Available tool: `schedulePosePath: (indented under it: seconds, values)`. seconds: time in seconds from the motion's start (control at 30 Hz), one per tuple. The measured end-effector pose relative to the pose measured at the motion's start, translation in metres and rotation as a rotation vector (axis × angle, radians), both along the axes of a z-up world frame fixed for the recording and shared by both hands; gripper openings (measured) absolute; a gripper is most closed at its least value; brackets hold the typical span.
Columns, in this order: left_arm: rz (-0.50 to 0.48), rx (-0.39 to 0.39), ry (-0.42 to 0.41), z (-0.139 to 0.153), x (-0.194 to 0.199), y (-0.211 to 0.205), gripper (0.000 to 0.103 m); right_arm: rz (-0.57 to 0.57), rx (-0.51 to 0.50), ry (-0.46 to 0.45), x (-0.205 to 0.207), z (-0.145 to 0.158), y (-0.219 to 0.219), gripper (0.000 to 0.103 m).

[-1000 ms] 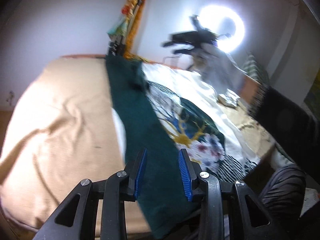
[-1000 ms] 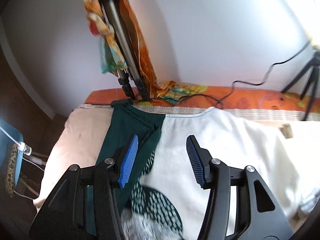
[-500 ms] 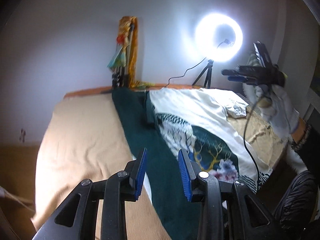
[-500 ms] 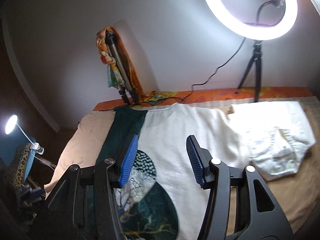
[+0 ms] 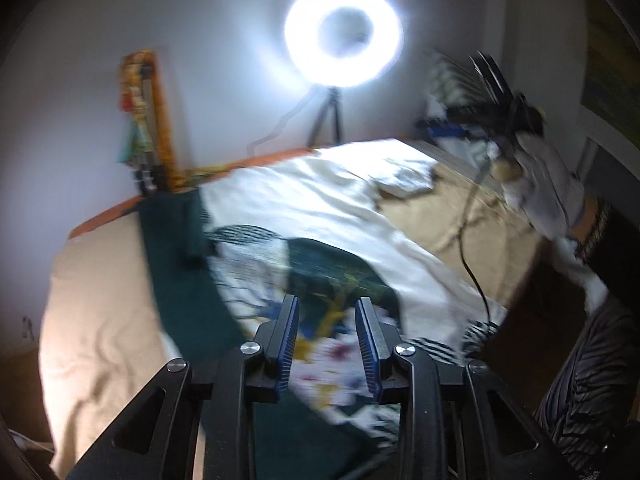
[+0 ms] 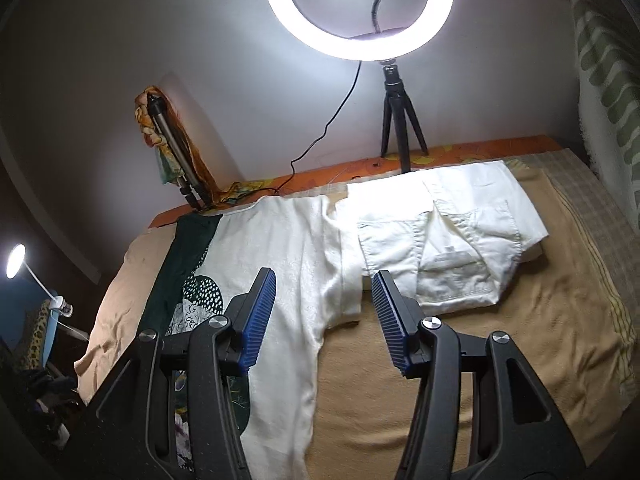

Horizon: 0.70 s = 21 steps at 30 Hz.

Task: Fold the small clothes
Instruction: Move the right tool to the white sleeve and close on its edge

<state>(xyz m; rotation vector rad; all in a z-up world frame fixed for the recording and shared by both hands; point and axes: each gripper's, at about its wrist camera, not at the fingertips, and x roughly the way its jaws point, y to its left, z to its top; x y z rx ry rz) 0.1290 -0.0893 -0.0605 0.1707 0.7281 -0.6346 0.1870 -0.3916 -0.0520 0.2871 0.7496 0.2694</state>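
A bed covered with a tan blanket [image 6: 460, 360] fills both wrist views, set against a pale wall under the glare of a round white ring light on a small black tripod [image 6: 400, 128]. Spread flat across the bed lies a cream T-shirt with dark green side panels and a printed green-and-floral front [image 6: 288, 264], its neckline toward the wall and its hem toward the camera. Just beside it, toward the right edge of the bed, rests a folded pair of white shorts with stitched pockets [image 6: 448, 248], one corner overlapped by the shirt's sleeve. A folded tripod draped in an orange patterned cloth [image 6: 176, 160] leans against the wall at the bed's far left corner. The left claw [image 5: 328, 340], black with blue ribbed pads, hovers above the shirt's printed front, its jaws closing with nothing between them. The right claw [image 6: 324, 316] hangs over the shirt's sleeve and the blanket, jaws parted and empty; in the left wrist view it appears blurred, held by a white-gloved hand [image 5: 548, 184] above the bed's right side.
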Motion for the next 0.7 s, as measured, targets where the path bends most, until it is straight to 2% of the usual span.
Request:
schedulePosePath:
  seconds: [0.23, 0.33, 0.43, 0.53, 0.63, 0.7]
  values:
    - [-0.136, -0.007, 0.049, -0.026, -0.031, -0.084, 0.027, -0.055, 0.010, -0.001, -0.022, -0.011, -0.060, 0.052]
    - [-0.194, -0.006, 0.065, -0.038, -0.045, -0.121, 0.027, -0.077, 0.061, 0.015, -0.027, -0.021, -0.091, 0.044]
    - [-0.247, 0.015, 0.080, -0.054, -0.054, -0.154, 0.027, -0.097, 0.112, 0.016, -0.033, -0.028, -0.120, 0.044]
    - [-0.261, 0.016, 0.108, -0.068, -0.055, -0.180, 0.027, -0.115, 0.155, 0.011, -0.040, -0.033, -0.142, 0.044]
    - [-0.269, 0.022, 0.136, -0.079, -0.056, -0.196, 0.036, -0.121, 0.189, 0.024, -0.039, -0.041, -0.151, 0.044]
    - [-0.261, 0.037, 0.148, -0.086, -0.056, -0.205, 0.045, -0.116, 0.198, 0.036, -0.034, -0.048, -0.150, 0.044]
